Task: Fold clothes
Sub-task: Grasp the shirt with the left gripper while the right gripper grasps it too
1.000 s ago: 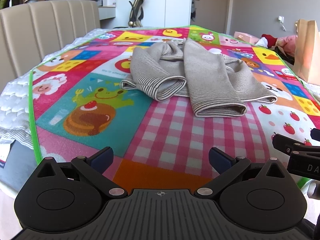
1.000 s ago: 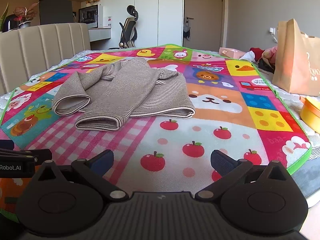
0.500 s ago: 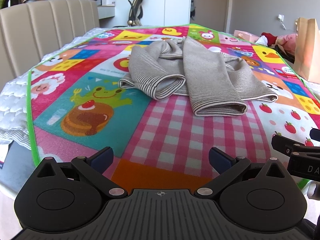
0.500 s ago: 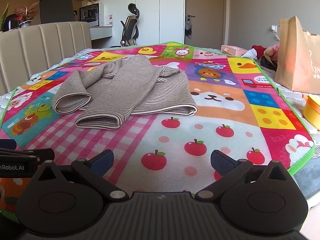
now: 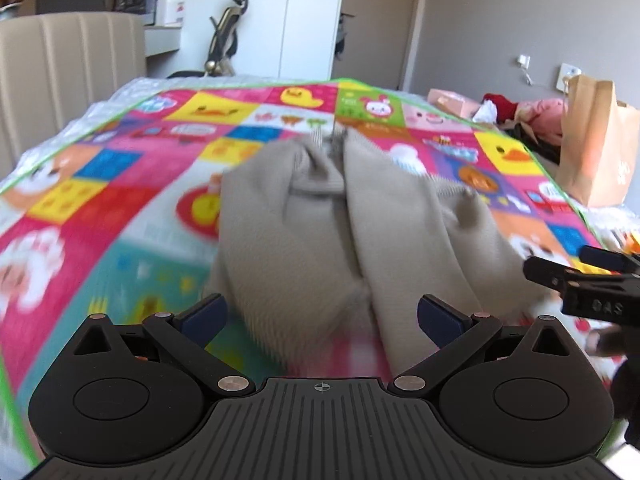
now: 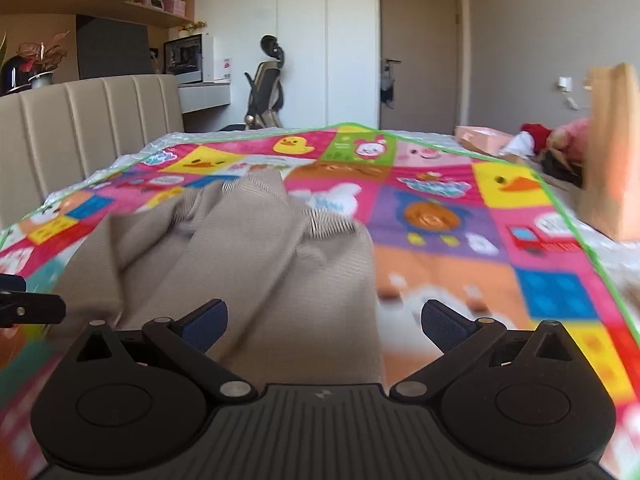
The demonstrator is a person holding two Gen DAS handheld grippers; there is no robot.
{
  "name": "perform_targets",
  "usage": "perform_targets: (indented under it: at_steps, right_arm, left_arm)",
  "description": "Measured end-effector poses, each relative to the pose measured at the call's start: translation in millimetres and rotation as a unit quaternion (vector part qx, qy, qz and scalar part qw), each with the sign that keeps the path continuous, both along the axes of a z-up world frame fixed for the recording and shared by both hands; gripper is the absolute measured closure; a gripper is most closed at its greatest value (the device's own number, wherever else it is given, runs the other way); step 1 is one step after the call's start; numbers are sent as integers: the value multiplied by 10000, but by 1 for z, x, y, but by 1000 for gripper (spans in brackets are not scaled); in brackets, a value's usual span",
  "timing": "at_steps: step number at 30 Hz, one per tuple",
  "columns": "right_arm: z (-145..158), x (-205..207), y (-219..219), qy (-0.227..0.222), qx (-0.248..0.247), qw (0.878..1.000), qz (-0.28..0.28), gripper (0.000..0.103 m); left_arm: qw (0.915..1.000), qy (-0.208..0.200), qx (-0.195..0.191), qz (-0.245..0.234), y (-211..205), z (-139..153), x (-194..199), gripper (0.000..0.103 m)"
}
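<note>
Lying straight ahead of both pairs of tongs, the beige striped garment rests on the colourful play mat that covers the bed, with its long axis running away from the cameras: two tube-like lengths, sleeves or legs (I cannot tell which through the blur), lie side by side, their near ends pointing back toward the tongs and their far ends meeting at a bunched part further up the mat. The left tongs stand wide apart and hold nothing; the near end of the left length and the inner edge of the right one fall between the fingers in the left wrist view, though whether the pads touch cloth cannot be told. The right tongs are likewise spread wide and empty, and in the right wrist view the outer edge of the garment runs down between the fingers, so its cloth fills their left half and bare mat the right. Each side therefore seems nearest its own near end: the left tongs to the left length, the right tongs to the right. A paper bag stands well off to the right, clear of the work.
</note>
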State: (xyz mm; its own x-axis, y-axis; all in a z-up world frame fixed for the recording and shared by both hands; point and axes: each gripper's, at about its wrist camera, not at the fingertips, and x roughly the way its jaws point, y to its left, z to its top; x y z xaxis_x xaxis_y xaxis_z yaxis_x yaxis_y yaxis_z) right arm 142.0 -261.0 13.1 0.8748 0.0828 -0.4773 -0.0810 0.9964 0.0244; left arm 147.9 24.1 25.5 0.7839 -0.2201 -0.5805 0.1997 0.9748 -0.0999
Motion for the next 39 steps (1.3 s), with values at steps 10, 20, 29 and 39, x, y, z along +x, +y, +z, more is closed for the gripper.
perform_targets:
  at_steps: [10,20,29,39]
  right_arm:
    - [-24,152,-29,1357,1218,9829,-242,0]
    - [-38,194,-33,2553,1333,9575,-129,0]
    - [-13,234,5,1577,410,9860,366,21]
    - [-34,224,43,2298,570,9530,1888,43]
  left_arm:
    - [9946,852,-575,108,23,-13,137,0]
    - [9716,2094,-995,469,49,-29,179,0]
    - [9562,2741,-1009,196,34,-39,226,1]
    - [9530,2896,-867,-201,31,-32,195,32]
